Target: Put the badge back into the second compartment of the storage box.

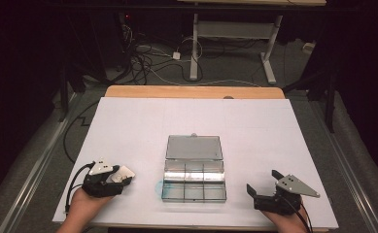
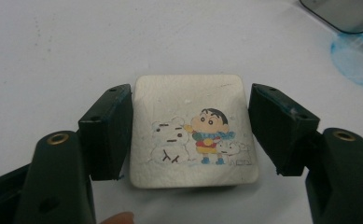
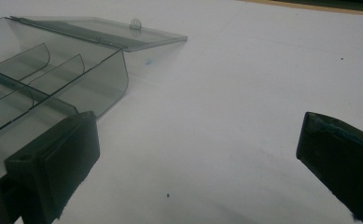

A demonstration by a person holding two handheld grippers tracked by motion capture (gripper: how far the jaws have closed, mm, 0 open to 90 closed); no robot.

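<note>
A white square tile (image 2: pixel 188 93) with a cartoon of a child and a snowman sits between the jaws of my left gripper (image 2: pixel 191 116), which press on its left and right edges. From above, the left gripper (image 1: pixel 121 175) holds the tile (image 1: pixel 124 171) low over the sheet at the front left. A clear plastic compartment box (image 1: pixel 194 180) lies open at the front centre, its lid (image 1: pixel 194 147) folded back flat. My right gripper (image 1: pixel 263 180) rests at the front right, open with nothing between its jaws. Ahead of the right gripper (image 3: pixel 198 135), the box (image 3: pixel 53 79) stands to the left.
A white sheet (image 1: pixel 143 126) covers the wooden table (image 1: pixel 191 91). A blue smudge (image 1: pixel 158 187) marks the sheet at the box's front left corner. Cables and a desk frame (image 1: pixel 235 43) lie on the floor beyond the table.
</note>
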